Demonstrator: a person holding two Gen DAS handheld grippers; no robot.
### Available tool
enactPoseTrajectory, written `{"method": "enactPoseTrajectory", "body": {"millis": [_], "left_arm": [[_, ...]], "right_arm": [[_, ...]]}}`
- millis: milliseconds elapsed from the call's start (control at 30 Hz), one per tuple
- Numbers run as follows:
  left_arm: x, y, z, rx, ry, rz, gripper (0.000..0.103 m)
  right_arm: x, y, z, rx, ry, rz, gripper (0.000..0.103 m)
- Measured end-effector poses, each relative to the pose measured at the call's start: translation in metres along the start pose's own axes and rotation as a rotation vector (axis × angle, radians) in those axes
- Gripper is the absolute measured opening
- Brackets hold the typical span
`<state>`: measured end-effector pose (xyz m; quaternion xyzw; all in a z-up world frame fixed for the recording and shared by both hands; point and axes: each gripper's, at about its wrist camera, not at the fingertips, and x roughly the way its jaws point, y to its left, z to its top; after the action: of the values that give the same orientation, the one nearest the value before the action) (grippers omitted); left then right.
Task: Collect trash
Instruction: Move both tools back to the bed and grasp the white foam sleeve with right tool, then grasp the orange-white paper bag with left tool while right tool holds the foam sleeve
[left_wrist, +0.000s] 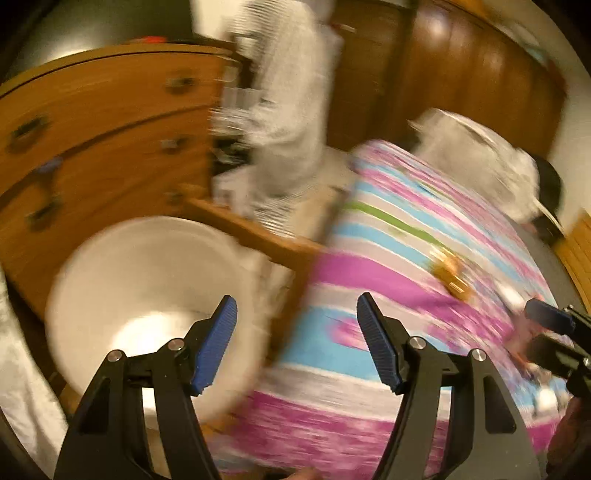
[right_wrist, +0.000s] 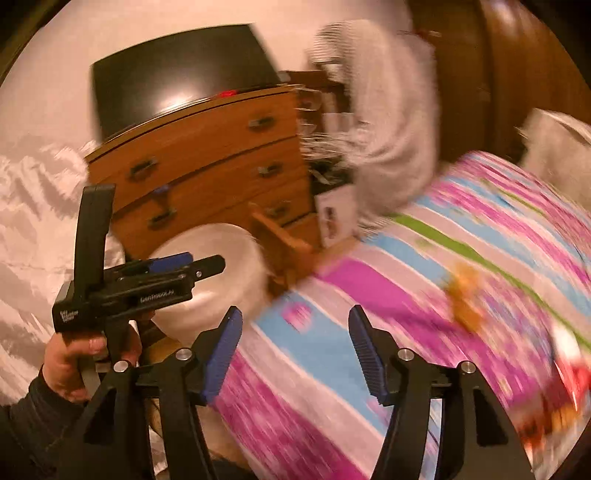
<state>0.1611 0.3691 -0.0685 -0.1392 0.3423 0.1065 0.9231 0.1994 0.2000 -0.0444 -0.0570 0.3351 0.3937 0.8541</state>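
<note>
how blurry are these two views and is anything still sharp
Left wrist view: striped bedspread, white bucket and dresser smear with motion blur; only the left tongs are crisp. Right wrist view: same smear and fisheye bending; right tongs sharp, glare on the dark screen.

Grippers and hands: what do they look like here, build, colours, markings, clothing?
Both grippers, left and right, are black plastic two-finger frames with ribbed blue pads and silver pivot screws. Side-on in the right wrist view, the left unit's black body carries small white lettering, blurred. The hand gripping it wears a dark sleeve.
</note>
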Motion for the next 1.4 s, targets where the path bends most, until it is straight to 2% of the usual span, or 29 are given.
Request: {"method": "enactPoseTrajectory", "body": {"millis": [167, 300, 367, 433, 500, 533, 633, 733, 833, 900, 933, 967, 1033, 1100, 1167, 1233, 1333, 1400], "left_arm": [[0.036, -0.107, -0.039, 0.130, 0.126, -0.177, 0.065], [0.057, -0.181, -0.072, 0.208, 0.217, -0.275, 0.065], [0.064, -0.217, -0.088, 0.249, 0.256, -0.324, 0.065], [0.062, -0.239, -0.099, 0.273, 0.270, -0.346, 0.065], [0.065, -0.261, -0.106, 0.301, 0.284, -0.363, 0.065], [0.066, -0.268, -0.109, 0.308, 0.291, -0.366, 0.065], [0.072, -0.280, -0.110, 0.320, 0.316, -0.369, 0.065], [0.080, -0.286, -0.111, 0.299, 0.344, -0.370, 0.065], [0.086, -0.292, -0.110, 0.286, 0.361, -0.357, 0.065], [0.090, -0.296, -0.109, 0.279, 0.374, -0.360, 0.065], [0.091, -0.299, -0.107, 0.276, 0.376, -0.363, 0.065], [0.091, -0.302, -0.107, 0.275, 0.375, -0.367, 0.065], [0.091, -0.310, -0.104, 0.273, 0.365, -0.378, 0.065], [0.092, -0.317, -0.101, 0.266, 0.355, -0.388, 0.065], [0.096, -0.326, -0.097, 0.249, 0.339, -0.386, 0.072], [0.101, -0.333, -0.096, 0.234, 0.331, -0.381, 0.073], [0.114, -0.343, -0.098, 0.223, 0.336, -0.351, 0.073], [0.121, -0.341, -0.102, 0.237, 0.322, -0.290, 0.073]], "right_arm": [[-0.071, -0.078, -0.092, 0.126, 0.017, -0.104, 0.063], [-0.127, -0.125, -0.158, 0.194, 0.016, -0.200, 0.063], [-0.150, -0.143, -0.183, 0.200, 0.015, -0.238, 0.063], [-0.167, -0.160, -0.203, 0.140, 0.037, -0.281, 0.065], [-0.177, -0.174, -0.210, 0.040, 0.085, -0.309, 0.070], [-0.180, -0.182, -0.215, -0.065, 0.133, -0.313, 0.073], [-0.177, -0.200, -0.222, -0.230, 0.252, -0.305, 0.075], [-0.159, -0.215, -0.216, -0.328, 0.345, -0.251, 0.077], [-0.132, -0.212, -0.204, -0.402, 0.390, -0.186, 0.084], [-0.119, -0.210, -0.206, -0.432, 0.402, -0.183, 0.084], [-0.115, -0.207, -0.205, -0.426, 0.404, -0.180, 0.084], [-0.111, -0.206, -0.205, -0.408, 0.404, -0.178, 0.079], [-0.110, -0.210, -0.209, -0.325, 0.395, -0.187, 0.060], [-0.119, -0.214, -0.214, -0.216, 0.362, -0.224, 0.060], [-0.135, -0.217, -0.221, -0.115, 0.322, -0.216, 0.060], [-0.151, -0.220, -0.228, -0.029, 0.287, -0.223, 0.060], [-0.170, -0.228, -0.243, 0.081, 0.250, -0.218, 0.060], [-0.171, -0.230, -0.251, 0.112, 0.246, -0.221, 0.060]]}}
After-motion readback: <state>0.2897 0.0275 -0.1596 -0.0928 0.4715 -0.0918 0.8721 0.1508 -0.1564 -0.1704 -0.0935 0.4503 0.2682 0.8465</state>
